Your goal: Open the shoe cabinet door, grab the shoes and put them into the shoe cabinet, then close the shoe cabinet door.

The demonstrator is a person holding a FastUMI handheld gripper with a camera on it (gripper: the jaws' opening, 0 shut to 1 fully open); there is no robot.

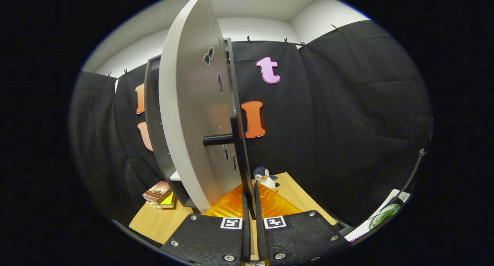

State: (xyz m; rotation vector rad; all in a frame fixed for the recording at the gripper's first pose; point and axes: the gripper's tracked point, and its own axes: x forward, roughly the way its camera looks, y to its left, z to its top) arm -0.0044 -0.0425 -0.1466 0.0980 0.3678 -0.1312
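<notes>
hand-held gripper point(251, 204): fingers nearly together, gripping nothing
cabinet door point(189, 111): edge-on, upright, directly ahead
door handle point(218, 139): above fingertips, pointing left

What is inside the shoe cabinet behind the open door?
A pale shelf edge shows inside the shoe cabinet. The door hides the rest. The tool is nearly closed, holding nothing.

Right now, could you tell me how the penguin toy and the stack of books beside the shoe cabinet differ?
The penguin toy stands upright; the stack of books lies flat. The penguin toy sits just beyond the gripper, right of the cabinet door; the books lie left, by the cabinet's foot. The toy is rounded, the books flat-sided. Both rest on the wooden table. The gripper's fingers are nearly together, holding nothing.
</notes>
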